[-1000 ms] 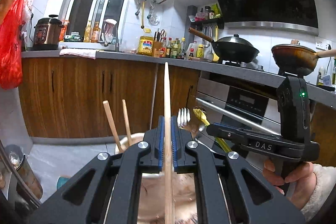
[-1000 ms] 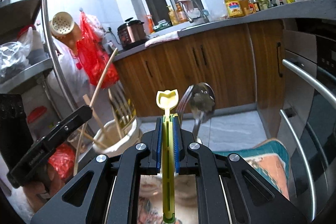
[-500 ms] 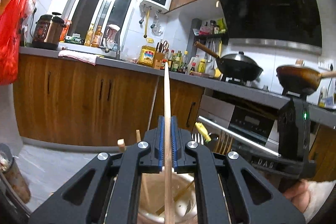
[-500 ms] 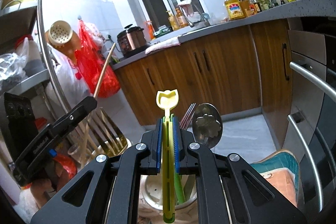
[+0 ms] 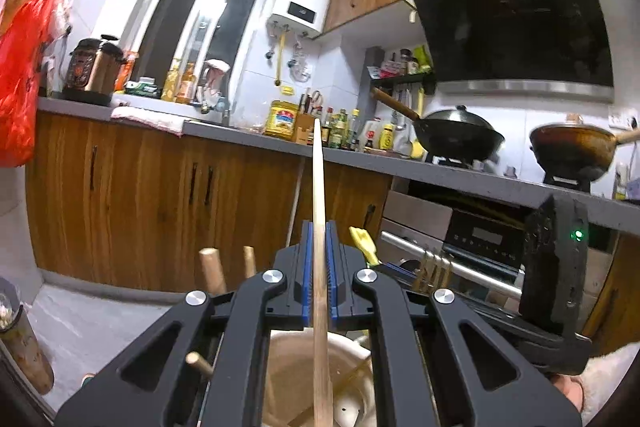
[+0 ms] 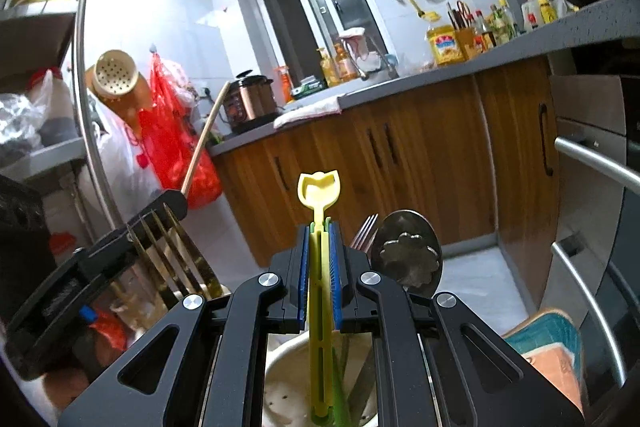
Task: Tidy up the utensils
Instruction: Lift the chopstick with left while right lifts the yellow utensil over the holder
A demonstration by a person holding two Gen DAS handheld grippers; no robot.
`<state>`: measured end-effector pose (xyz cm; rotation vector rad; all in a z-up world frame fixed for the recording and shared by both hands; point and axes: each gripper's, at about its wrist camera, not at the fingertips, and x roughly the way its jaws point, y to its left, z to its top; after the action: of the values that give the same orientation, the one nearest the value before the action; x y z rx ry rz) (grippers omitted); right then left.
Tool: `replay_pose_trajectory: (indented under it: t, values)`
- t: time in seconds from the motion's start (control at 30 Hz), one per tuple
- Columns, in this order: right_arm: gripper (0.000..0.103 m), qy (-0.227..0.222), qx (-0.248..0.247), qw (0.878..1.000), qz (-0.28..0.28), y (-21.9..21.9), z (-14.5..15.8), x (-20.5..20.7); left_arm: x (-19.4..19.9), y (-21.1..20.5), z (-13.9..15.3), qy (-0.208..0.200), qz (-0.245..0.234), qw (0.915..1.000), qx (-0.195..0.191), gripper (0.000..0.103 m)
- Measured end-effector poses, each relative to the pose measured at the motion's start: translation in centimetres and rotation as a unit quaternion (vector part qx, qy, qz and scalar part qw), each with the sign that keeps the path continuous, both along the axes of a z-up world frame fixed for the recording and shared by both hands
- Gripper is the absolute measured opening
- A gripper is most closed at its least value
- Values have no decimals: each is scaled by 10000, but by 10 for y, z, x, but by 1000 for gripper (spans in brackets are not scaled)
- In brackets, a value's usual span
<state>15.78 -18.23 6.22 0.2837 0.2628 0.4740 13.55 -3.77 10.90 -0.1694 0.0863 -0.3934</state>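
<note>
My left gripper (image 5: 319, 251) is shut on a long wooden stick (image 5: 318, 187) that points up and runs down into a cream utensil holder (image 5: 296, 367) right below. My right gripper (image 6: 319, 255) is shut on a yellow plastic utensil (image 6: 320, 187) with a green one behind it, its lower end inside the same holder (image 6: 288, 379). The right gripper (image 5: 420, 279) shows in the left wrist view, close to the right. The left gripper (image 6: 160, 211) shows in the right wrist view at left, with the stick (image 6: 204, 139) above it.
Wooden handles (image 5: 212, 267), brass fork tines (image 5: 434, 267), a steel fork (image 6: 364, 231) and a metal spoon (image 6: 408, 251) stand in the holder. Wooden cabinets (image 5: 160, 195) and an oven (image 5: 460, 243) lie behind. A metal rack (image 6: 40, 87) and a red bag (image 6: 172, 147) are at left.
Both grippers have dropped towards the holder, carrying the stick and the yellow utensil lower into it. The holder's rim now sits just under both jaws.
</note>
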Motion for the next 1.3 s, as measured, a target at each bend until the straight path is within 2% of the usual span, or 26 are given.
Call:
replay_pose_trajectory:
  t: [0.1, 0.33, 0.47, 0.7, 0.93, 1.2, 1.3]
  values:
    - [11, -27, -116, 9999, 8, 1, -3, -3, -4, -4, -1, -21, -55, 9999, 138, 6]
    - [11, -2, -206, 9998, 71, -4, -4, -16, -16, 1, 0, 145, -91, 9997, 146, 6]
    - [11, 157, -174, 9997, 121, -11, -7, -23, -26, 4, 2, 277, -152, 9993, 198, 6]
    - [11, 359, -225, 9989, 222, -19, -8, -36, -48, -7, 0, 346, -100, 9963, 781, 6]
    - [11, 440, -627, 9965, 341, -9, -12, -52, -55, -15, -9, 620, 63, 9878, 1428, 6]
    - [11, 584, -831, 9941, 389, -1, -15, -55, -59, -13, -15, 1132, 92, 9826, 1469, 6]
    - [11, 670, -807, 9936, 416, -1, -17, -54, -59, -13, -15, 1195, 70, 9822, 1449, 12]
